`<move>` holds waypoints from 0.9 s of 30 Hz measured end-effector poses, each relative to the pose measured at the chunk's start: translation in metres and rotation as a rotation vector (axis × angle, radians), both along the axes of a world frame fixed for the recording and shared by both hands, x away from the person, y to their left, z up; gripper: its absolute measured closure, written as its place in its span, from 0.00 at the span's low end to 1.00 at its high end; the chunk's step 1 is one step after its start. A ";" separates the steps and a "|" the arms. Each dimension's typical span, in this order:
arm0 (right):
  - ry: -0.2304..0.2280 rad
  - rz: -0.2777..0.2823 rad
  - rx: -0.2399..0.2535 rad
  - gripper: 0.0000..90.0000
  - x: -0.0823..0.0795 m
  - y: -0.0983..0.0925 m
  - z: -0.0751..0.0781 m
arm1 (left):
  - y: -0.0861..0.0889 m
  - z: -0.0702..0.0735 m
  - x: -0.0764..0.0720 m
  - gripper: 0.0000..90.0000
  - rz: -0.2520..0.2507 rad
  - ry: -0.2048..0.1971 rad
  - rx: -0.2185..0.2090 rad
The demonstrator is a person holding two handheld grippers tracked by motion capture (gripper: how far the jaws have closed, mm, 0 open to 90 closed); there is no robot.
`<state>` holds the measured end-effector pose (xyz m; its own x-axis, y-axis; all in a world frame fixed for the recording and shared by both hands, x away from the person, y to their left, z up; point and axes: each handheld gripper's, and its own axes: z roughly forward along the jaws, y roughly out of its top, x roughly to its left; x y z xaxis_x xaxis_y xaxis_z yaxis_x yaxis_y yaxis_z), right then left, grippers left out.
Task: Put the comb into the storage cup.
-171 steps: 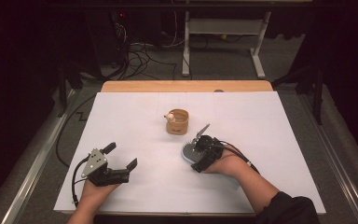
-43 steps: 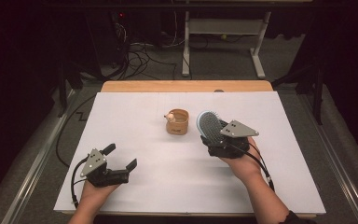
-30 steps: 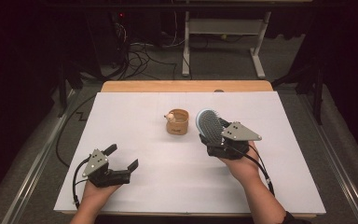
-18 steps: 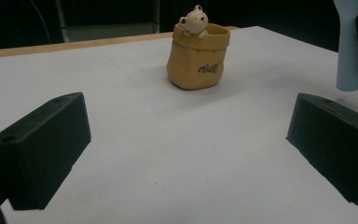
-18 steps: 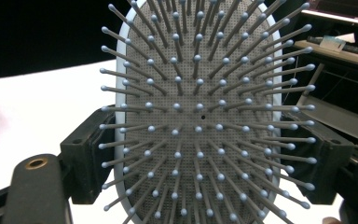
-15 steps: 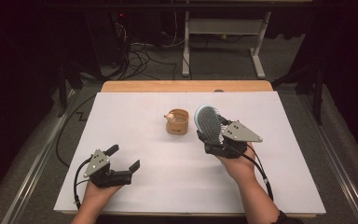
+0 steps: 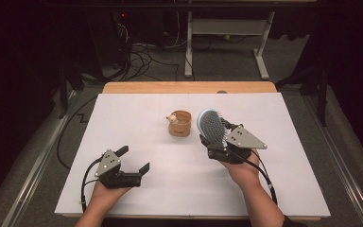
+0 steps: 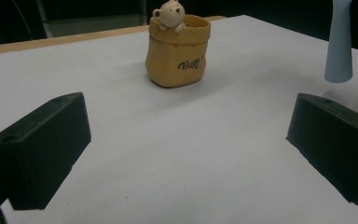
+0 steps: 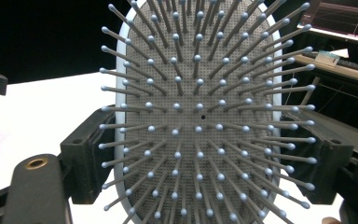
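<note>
High view shows your right gripper (image 7: pixel 216 142) pinching the hairbrush (image 7: pixel 211 126) by its head, handle hanging beside the bear pot (image 7: pixel 180 123); a slip or swing could topple that pot; your left gripper (image 7: pixel 133 164) rests spread and empty.

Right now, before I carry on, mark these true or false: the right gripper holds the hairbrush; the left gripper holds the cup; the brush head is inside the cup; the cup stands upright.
1. The right gripper grips the hairbrush: true; its jaws clamp the edges of the brush head.
2. The left gripper holds the bear cup: false; its jaws are open and empty, the cup well ahead.
3. The brush is inside the cup: false; it is held beside it.
4. The cup stands upright on the white table: true.
</note>
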<state>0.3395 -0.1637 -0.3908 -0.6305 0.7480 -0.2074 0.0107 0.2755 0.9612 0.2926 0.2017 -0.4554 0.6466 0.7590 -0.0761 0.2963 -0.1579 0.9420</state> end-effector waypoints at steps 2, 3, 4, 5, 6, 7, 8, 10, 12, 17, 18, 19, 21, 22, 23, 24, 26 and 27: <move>0.003 0.003 0.006 0.23 -0.001 0.000 0.001 | -0.002 0.002 0.002 0.00 -0.005 0.006 0.003; 0.003 0.003 0.006 0.23 -0.001 0.000 0.001 | -0.002 0.003 0.003 0.00 -0.004 0.007 -0.001; 0.002 0.004 0.004 0.23 -0.001 0.000 0.001 | -0.002 0.004 0.004 0.00 -0.005 0.010 -0.005; 0.002 0.002 0.009 0.23 -0.002 0.000 0.001 | -0.003 0.005 0.006 0.00 -0.002 0.013 -0.010; 0.002 0.002 0.009 0.23 -0.002 0.000 0.001 | -0.003 0.005 0.007 0.00 0.001 0.015 -0.014; -0.001 0.001 0.012 0.23 -0.002 -0.001 0.002 | -0.003 0.006 0.009 0.00 0.000 0.018 -0.014; -0.001 0.001 0.012 0.23 -0.002 -0.001 0.002 | -0.004 0.006 0.010 0.00 0.001 0.019 -0.013; 0.000 -0.003 0.013 0.23 -0.002 -0.002 0.003 | -0.005 0.008 0.012 0.00 -0.001 0.017 -0.015; -0.002 -0.006 0.020 0.23 -0.002 -0.003 0.003 | -0.007 0.011 0.014 0.00 -0.002 0.014 -0.014; -0.010 -0.011 0.020 0.23 -0.002 -0.004 0.004 | -0.014 0.020 0.020 0.00 -0.011 -0.004 -0.008; -0.013 -0.013 0.022 0.23 -0.002 -0.004 0.004 | -0.015 0.021 0.021 0.00 -0.011 -0.008 -0.006; -0.014 -0.014 0.022 0.23 -0.002 -0.004 0.004 | -0.017 0.022 0.023 0.00 -0.010 -0.014 -0.007; -0.016 -0.016 0.023 0.23 -0.002 -0.005 0.005 | -0.021 0.024 0.027 0.00 -0.017 -0.013 -0.005; -0.017 -0.016 0.021 0.23 -0.002 -0.005 0.005 | -0.023 0.025 0.028 0.00 -0.018 -0.012 -0.001; -0.016 -0.020 0.022 0.23 -0.002 -0.005 0.005 | -0.025 0.025 0.029 0.00 -0.020 -0.013 0.000; -0.017 -0.021 0.021 0.23 -0.002 -0.005 0.005 | -0.027 0.024 0.029 0.00 -0.022 -0.014 -0.004; -0.018 -0.024 0.024 0.23 -0.002 -0.006 0.005 | -0.031 0.023 0.031 0.00 -0.033 -0.010 -0.002; -0.019 -0.025 0.024 0.23 -0.002 -0.006 0.006 | -0.032 0.022 0.032 0.00 -0.035 -0.011 0.002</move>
